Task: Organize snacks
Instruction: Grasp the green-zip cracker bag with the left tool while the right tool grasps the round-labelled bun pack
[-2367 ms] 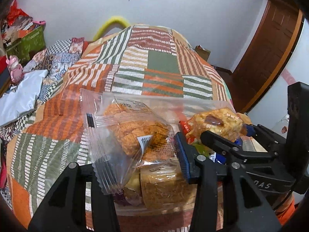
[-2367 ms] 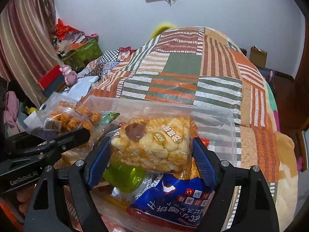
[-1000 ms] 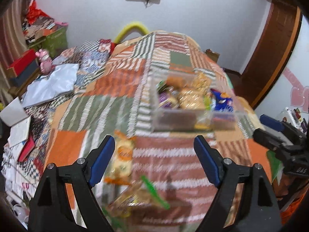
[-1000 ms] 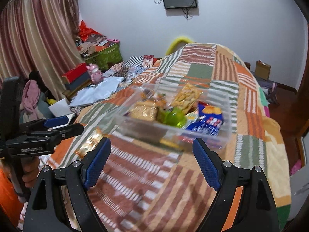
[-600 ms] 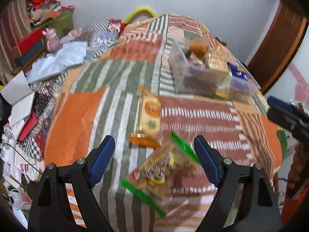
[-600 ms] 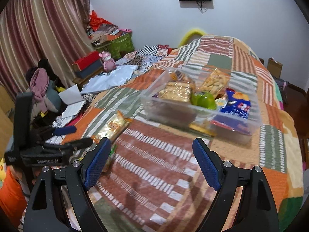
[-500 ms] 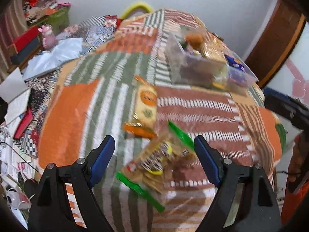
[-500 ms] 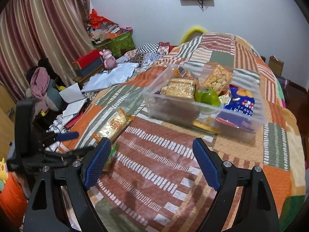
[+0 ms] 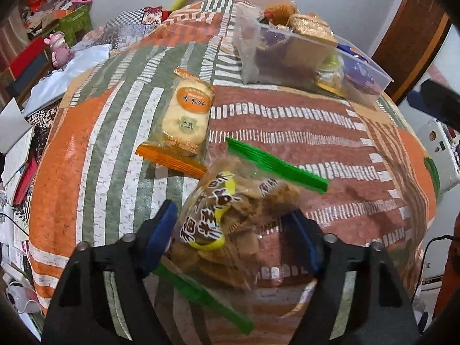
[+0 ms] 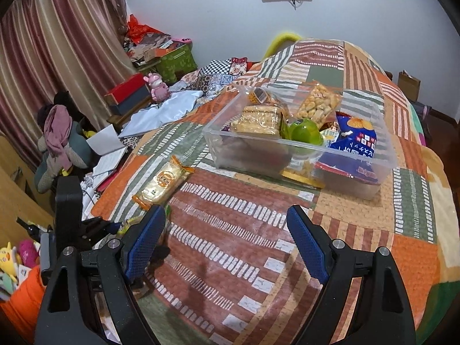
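Left gripper (image 9: 234, 238): pointing forward and down at the bed (image 9: 72, 172), low over its near edge. Jaws wide, blue pads on either side of the green-edged cracker bag (image 9: 230, 215). Bag sits between the pads, tilted, slightly blurred; can't tell whether either pad touches it, or if it's resting on the quilt or lifted.

Right gripper (image 10: 227, 244): held higher, angled down across the bed towards the clear bin (image 10: 356, 178). Jaws wide, nothing between them, only striped quilt below. Well short of the bin.

In the right wrist view the left gripper's black body shows at the bed's near left corner, low beside the right gripper's left finger. Person's hand on it isn't clearly visible.

Snacks:
- orange rice cracker pack (image 9: 184, 118) flat on the quilt, left-of-centre, just beyond the green-edged bag; their ends look touching or overlapping.
- clear bin further back towards the bed's right edge, already loaded: blue snack bag (image 10: 355, 141) at its right end, green round container (image 10: 304, 130) mid, puffed snack pack (image 10: 317, 103) leaning at the back, biscuit packs (image 10: 258, 119) at the left end.
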`<state>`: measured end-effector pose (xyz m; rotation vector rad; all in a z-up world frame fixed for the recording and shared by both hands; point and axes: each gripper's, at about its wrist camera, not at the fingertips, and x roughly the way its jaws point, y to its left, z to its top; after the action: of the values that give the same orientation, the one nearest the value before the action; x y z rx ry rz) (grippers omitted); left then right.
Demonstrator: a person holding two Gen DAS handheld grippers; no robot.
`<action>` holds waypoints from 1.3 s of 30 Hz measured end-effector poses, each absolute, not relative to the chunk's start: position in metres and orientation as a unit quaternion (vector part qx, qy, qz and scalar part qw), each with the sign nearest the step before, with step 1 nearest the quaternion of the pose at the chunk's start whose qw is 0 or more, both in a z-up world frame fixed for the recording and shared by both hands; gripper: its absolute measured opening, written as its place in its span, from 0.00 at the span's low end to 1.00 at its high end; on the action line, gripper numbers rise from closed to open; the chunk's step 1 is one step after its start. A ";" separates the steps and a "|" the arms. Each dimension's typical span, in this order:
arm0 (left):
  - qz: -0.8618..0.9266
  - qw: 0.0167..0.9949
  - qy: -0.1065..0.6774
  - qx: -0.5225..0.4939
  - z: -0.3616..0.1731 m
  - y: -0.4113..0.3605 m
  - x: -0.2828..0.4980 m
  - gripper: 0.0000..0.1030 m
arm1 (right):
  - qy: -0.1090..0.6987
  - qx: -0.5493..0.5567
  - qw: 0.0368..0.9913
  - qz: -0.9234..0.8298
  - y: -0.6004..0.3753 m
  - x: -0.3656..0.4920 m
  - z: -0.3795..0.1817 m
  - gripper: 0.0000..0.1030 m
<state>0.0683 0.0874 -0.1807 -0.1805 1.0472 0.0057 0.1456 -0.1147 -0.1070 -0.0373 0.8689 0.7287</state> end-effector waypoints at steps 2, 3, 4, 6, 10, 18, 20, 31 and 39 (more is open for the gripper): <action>-0.001 0.866 0.493 -0.083 -0.176 0.086 0.065 0.60 | 0.413 -0.019 0.843 0.345 -0.114 0.146 -0.109 0.82; 0.000 0.868 0.489 -0.079 -0.174 0.085 0.064 0.57 | 0.414 -0.019 0.842 0.345 -0.114 0.147 -0.110 0.82; 0.002 0.872 0.484 -0.074 -0.170 0.084 0.062 0.56 | 0.415 -0.019 0.841 0.345 -0.114 0.147 -0.111 0.82; 0.005 0.879 0.472 -0.072 -0.161 0.086 0.057 0.55 | 0.418 -0.019 0.839 0.347 -0.112 0.149 -0.111 0.82; 0.013 0.893 0.443 -0.075 -0.139 0.095 0.049 0.54 | 0.418 -0.026 0.837 0.353 -0.103 0.149 -0.112 0.82; 0.060 0.910 0.400 -0.086 -0.114 0.138 0.050 0.53 | 0.427 -0.038 0.822 0.374 -0.071 0.153 -0.118 0.82; 0.066 0.910 0.399 -0.091 -0.115 0.147 0.051 0.53 | 0.433 -0.042 0.816 0.381 -0.060 0.155 -0.121 0.82; 0.080 0.909 0.392 -0.118 -0.128 0.188 0.060 0.52 | 0.471 -0.072 0.781 0.404 0.010 0.165 -0.146 0.82; 0.078 0.907 0.393 -0.127 -0.139 0.201 0.071 0.52 | 0.515 -0.071 0.753 0.403 0.038 0.179 -0.173 0.76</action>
<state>0.0712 0.2011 -0.1389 -0.2617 0.8114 0.1604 0.1788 0.0382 -0.1727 -0.1560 1.1244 0.8806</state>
